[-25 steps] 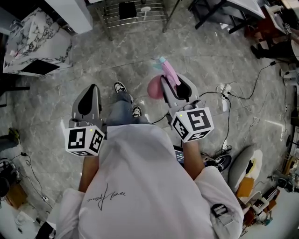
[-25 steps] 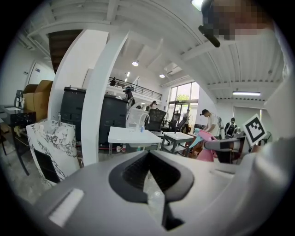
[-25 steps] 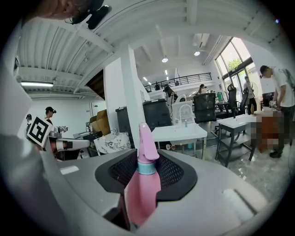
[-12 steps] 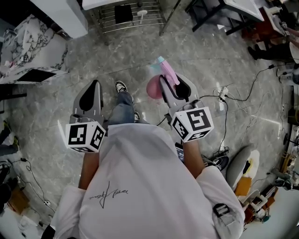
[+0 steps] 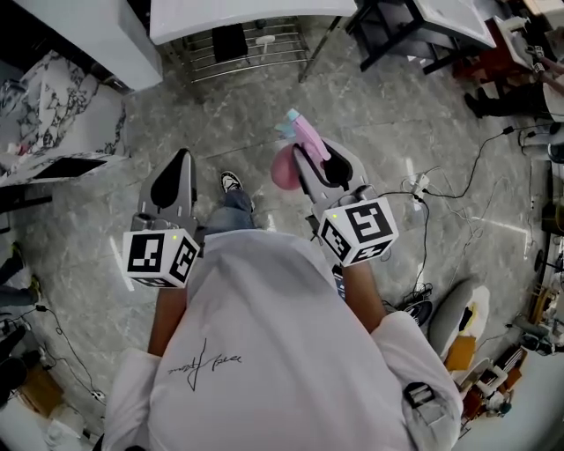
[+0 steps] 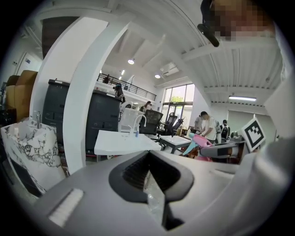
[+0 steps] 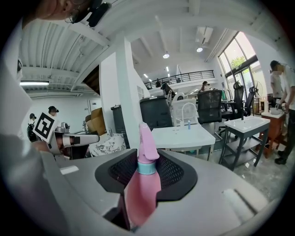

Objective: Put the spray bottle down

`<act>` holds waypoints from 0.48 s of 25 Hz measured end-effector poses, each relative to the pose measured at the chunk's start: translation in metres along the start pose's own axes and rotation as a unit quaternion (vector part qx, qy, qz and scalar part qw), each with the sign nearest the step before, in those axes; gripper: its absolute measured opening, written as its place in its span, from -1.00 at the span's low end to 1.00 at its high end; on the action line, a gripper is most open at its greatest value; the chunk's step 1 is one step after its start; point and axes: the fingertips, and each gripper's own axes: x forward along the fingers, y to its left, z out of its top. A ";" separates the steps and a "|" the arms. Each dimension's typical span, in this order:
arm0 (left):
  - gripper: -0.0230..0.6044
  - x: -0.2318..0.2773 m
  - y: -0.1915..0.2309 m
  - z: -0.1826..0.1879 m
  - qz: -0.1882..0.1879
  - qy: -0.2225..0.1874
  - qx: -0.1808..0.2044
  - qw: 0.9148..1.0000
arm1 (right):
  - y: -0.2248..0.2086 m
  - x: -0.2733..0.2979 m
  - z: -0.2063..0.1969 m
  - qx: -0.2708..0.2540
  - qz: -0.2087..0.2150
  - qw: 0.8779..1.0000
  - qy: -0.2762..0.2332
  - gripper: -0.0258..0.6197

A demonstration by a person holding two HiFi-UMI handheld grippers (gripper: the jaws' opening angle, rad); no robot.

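Right gripper (image 5: 310,166) jaws grip the spray bottle (image 5: 306,136), nozzle forward along them; left gripper (image 5: 179,166) jaws closed.

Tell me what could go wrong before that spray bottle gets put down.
1. The bottle hangs in the right tongs over bare floor, short of the white table. Opening now would likely drop it.
2. Cables lie on the floor at the person's right. A step that way might snag them.

Grey stone floor (image 5: 397,114), cables (image 5: 477,161) (loosely trailing)
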 end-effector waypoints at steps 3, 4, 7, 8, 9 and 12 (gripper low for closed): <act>-0.86 0.021 0.010 0.010 -0.008 0.003 0.007 1.000 | -0.005 0.020 0.011 0.001 0.004 1.000 0.003 -0.54; -0.86 0.028 0.013 0.013 -0.010 0.003 0.010 1.000 | -0.006 0.027 0.014 0.000 0.007 1.000 0.004 -0.54; -0.86 0.047 0.025 0.025 -0.014 -0.001 0.014 1.000 | -0.009 0.050 0.025 -0.005 0.013 1.000 0.005 -0.54; -0.86 0.052 0.030 0.028 -0.014 -0.004 0.014 1.000 | -0.010 0.058 0.029 -0.007 0.015 1.000 0.005 -0.54; -0.86 0.058 0.035 0.030 -0.013 -0.005 0.014 1.000 | -0.011 0.066 0.032 -0.008 0.017 1.000 0.004 -0.54; -0.85 0.072 0.049 0.036 -0.016 -0.005 0.012 1.000 | -0.013 0.092 0.041 -0.011 0.024 1.000 0.006 -0.54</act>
